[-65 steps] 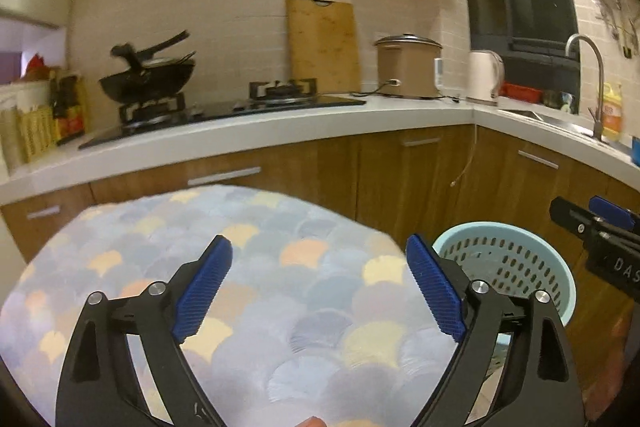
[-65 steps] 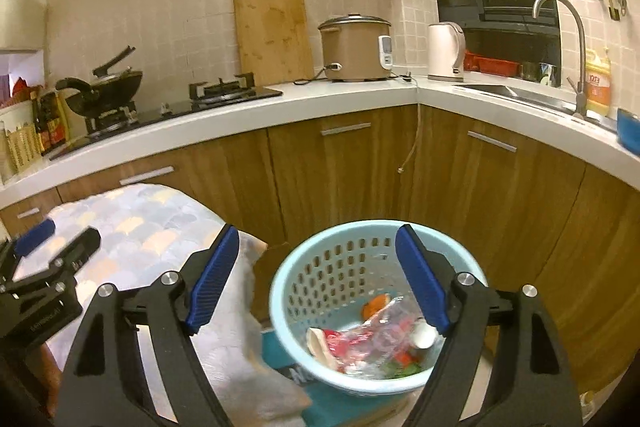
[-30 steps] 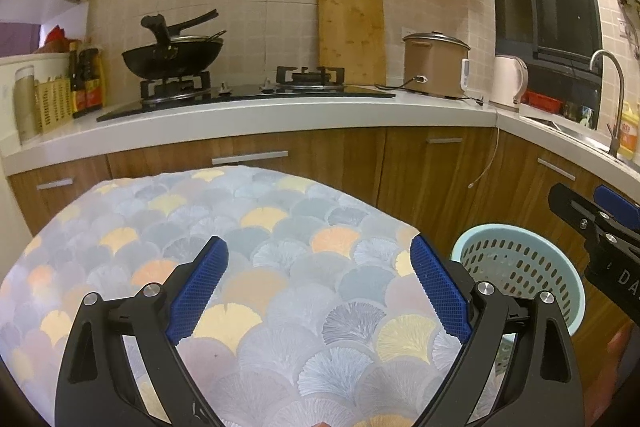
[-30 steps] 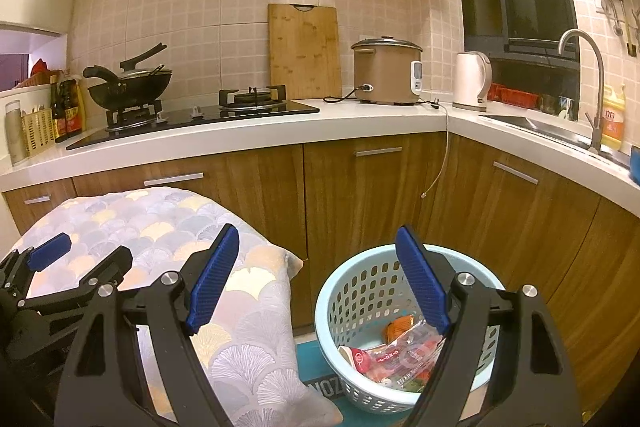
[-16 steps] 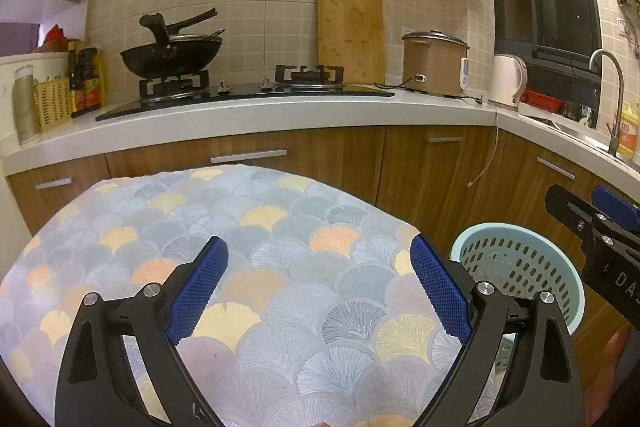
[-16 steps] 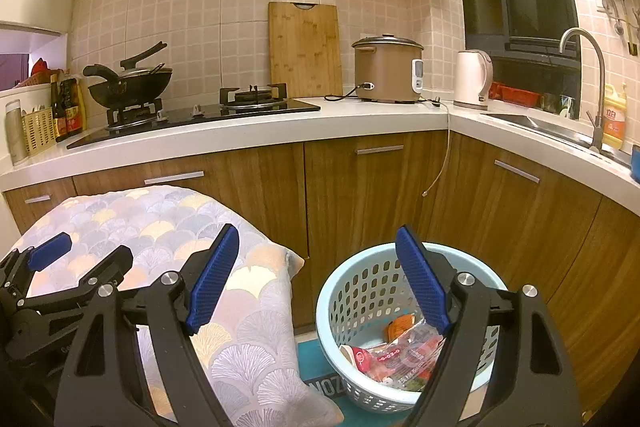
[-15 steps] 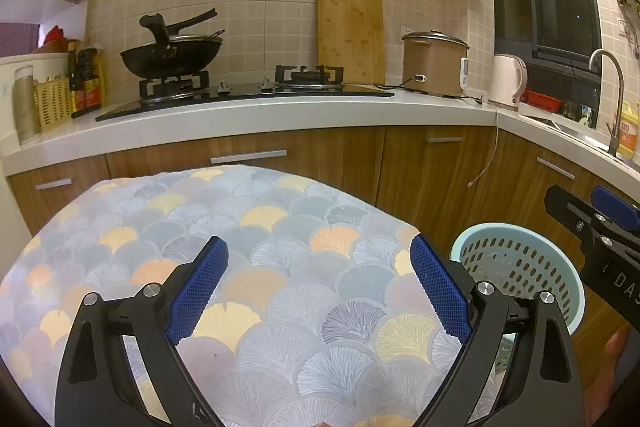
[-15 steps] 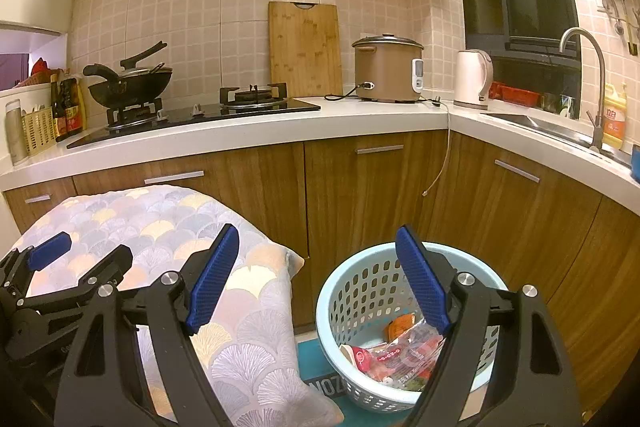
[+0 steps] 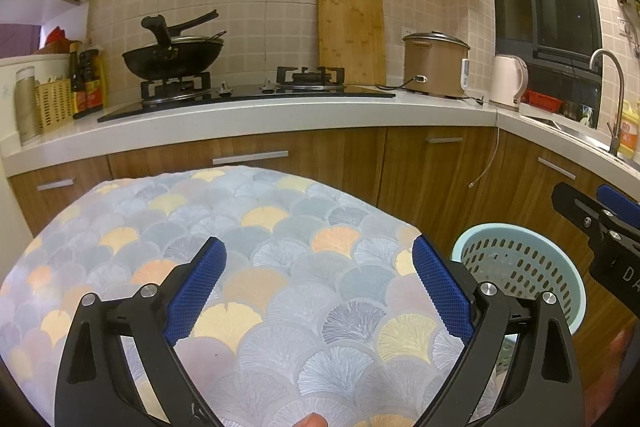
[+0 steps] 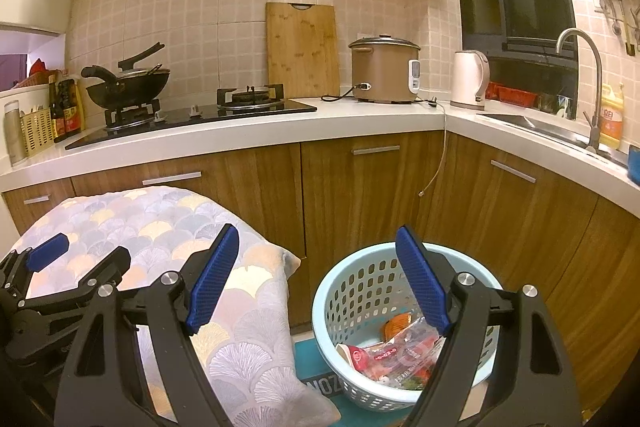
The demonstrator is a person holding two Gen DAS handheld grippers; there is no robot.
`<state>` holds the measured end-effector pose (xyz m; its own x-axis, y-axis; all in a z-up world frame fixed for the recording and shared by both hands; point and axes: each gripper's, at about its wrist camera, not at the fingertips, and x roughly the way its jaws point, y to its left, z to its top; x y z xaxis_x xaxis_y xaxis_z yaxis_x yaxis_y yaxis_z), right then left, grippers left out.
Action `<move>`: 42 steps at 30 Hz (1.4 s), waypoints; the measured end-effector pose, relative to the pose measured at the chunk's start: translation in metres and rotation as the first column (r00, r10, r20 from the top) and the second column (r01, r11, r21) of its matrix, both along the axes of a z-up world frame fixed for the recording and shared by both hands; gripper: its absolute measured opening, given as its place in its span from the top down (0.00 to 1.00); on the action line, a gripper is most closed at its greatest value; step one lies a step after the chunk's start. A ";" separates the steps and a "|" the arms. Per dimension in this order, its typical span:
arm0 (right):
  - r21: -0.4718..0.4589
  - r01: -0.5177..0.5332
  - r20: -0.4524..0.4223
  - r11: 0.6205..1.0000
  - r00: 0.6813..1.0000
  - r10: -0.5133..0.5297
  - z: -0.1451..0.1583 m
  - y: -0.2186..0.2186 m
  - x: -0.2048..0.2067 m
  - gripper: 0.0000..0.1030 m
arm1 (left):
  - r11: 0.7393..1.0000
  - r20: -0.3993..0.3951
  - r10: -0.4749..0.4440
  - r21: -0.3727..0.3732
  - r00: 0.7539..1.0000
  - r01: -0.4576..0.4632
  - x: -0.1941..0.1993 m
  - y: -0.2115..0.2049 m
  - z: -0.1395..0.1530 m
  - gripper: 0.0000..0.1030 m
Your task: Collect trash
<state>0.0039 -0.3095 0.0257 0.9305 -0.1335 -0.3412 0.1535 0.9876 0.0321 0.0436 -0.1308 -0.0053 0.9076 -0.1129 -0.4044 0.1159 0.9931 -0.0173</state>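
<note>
Two grippers wide apart, both holding nothing.
We see the left gripper (image 9: 316, 275) above the fan-patterned cloth (image 9: 256, 227) and the right gripper (image 10: 318, 279) above the light blue laundry-style basket (image 10: 352, 291); the trash wrappers (image 10: 396, 355) lie inside this basket, on the floor beside the wooden cabinets (image 10: 360, 195).

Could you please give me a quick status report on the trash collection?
Left gripper and right gripper open, empty. Wrappers lie in the blue basket. Nothing blocking.
</note>
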 end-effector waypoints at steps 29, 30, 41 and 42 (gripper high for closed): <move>-0.004 -0.010 -0.006 1.000 1.000 0.010 -0.001 0.007 0.000 0.25 | 0.999 0.003 0.050 -0.010 0.999 -0.050 -0.001 0.006 0.001 0.11; -0.004 -0.010 -0.006 1.000 1.000 0.010 -0.001 0.007 0.000 0.25 | 0.999 0.003 0.050 -0.010 0.999 -0.050 -0.001 0.006 0.001 0.11; -0.004 -0.010 -0.007 1.000 1.000 0.010 -0.001 0.007 -0.001 0.25 | 0.999 0.013 0.051 -0.006 0.999 -0.051 -0.003 0.004 0.003 0.11; -0.003 -0.011 -0.007 1.000 1.000 0.011 -0.001 0.006 0.000 0.25 | 0.999 0.018 0.053 -0.004 0.998 -0.053 -0.004 0.003 0.004 0.11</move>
